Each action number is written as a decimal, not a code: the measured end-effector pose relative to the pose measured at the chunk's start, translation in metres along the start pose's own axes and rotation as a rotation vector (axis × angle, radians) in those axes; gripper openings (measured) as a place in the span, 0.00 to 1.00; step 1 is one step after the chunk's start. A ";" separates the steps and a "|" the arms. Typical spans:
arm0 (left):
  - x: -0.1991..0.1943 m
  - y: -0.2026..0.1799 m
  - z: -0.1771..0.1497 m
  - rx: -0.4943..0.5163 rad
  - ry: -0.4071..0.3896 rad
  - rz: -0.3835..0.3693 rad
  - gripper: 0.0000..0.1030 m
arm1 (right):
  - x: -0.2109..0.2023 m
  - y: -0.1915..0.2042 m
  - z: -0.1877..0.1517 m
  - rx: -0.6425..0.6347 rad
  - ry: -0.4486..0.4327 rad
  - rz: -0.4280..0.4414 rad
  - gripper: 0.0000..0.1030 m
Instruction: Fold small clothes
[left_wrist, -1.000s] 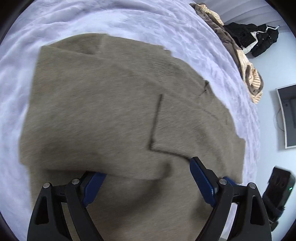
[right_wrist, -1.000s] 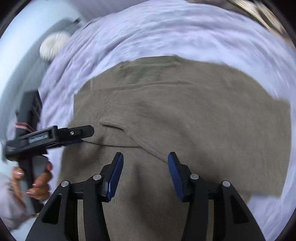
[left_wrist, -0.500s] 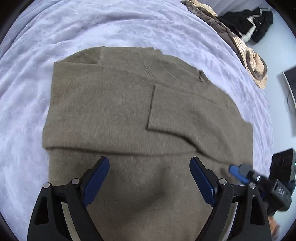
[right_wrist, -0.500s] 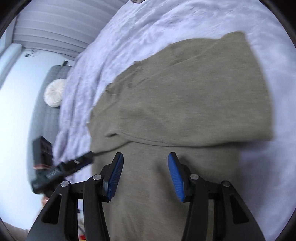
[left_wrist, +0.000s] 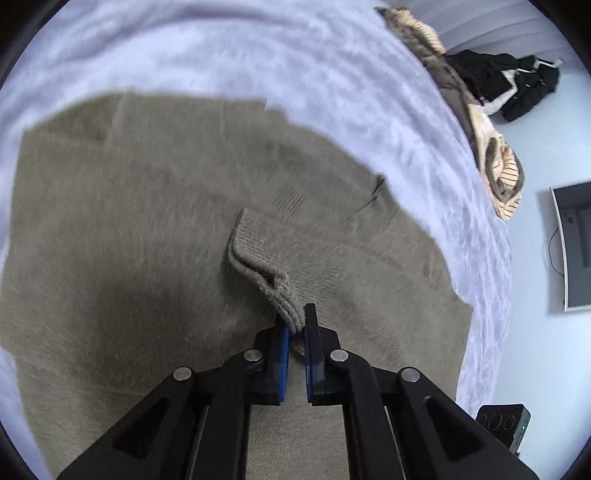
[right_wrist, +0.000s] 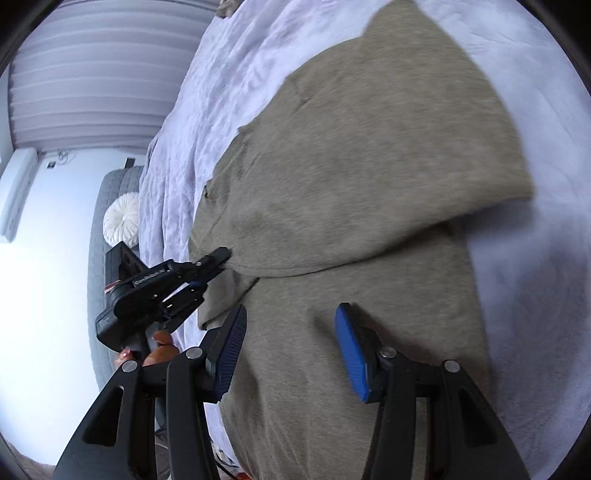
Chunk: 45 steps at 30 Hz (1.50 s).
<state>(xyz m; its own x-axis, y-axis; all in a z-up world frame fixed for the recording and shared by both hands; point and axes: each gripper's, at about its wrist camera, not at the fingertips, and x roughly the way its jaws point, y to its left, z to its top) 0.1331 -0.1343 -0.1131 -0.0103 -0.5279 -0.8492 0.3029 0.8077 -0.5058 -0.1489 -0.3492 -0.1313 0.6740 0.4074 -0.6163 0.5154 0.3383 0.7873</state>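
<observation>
While the olive knit sweater (left_wrist: 147, 229) lies spread and partly folded on the bed's pale lavender cover (left_wrist: 258, 55), we see our left claw (left_wrist: 294, 325) pinched tight on the ribbed cuff (left_wrist: 266, 273) of a sleeve that lies across the sweater's body, the cuff lifted a little off the fabric beneath. From the right wrist view our right claw (right_wrist: 290, 347) hovers with its blue pads (right_wrist: 351, 354) spread wide over the lower part of the sweater (right_wrist: 369, 166), gripping nothing, and the left claw (right_wrist: 218, 258) shows at the garment's left edge; a heap of striped and dark clothes (left_wrist: 495, 147) sits at the bed's far corner
</observation>
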 end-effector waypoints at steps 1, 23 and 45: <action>-0.011 -0.005 0.001 0.024 -0.041 -0.001 0.07 | 0.000 -0.002 -0.001 0.015 -0.010 0.013 0.52; -0.018 0.063 -0.014 0.060 -0.048 0.227 0.18 | -0.026 -0.044 0.037 0.106 -0.160 -0.113 0.06; -0.014 0.066 -0.033 0.184 -0.009 0.365 0.12 | -0.015 -0.022 0.056 -0.087 -0.025 -0.292 0.14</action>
<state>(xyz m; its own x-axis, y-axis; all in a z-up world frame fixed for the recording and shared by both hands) 0.1219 -0.0646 -0.1398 0.1372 -0.2184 -0.9662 0.4505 0.8824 -0.1355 -0.1410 -0.4103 -0.1381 0.5173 0.2613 -0.8150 0.6431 0.5097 0.5716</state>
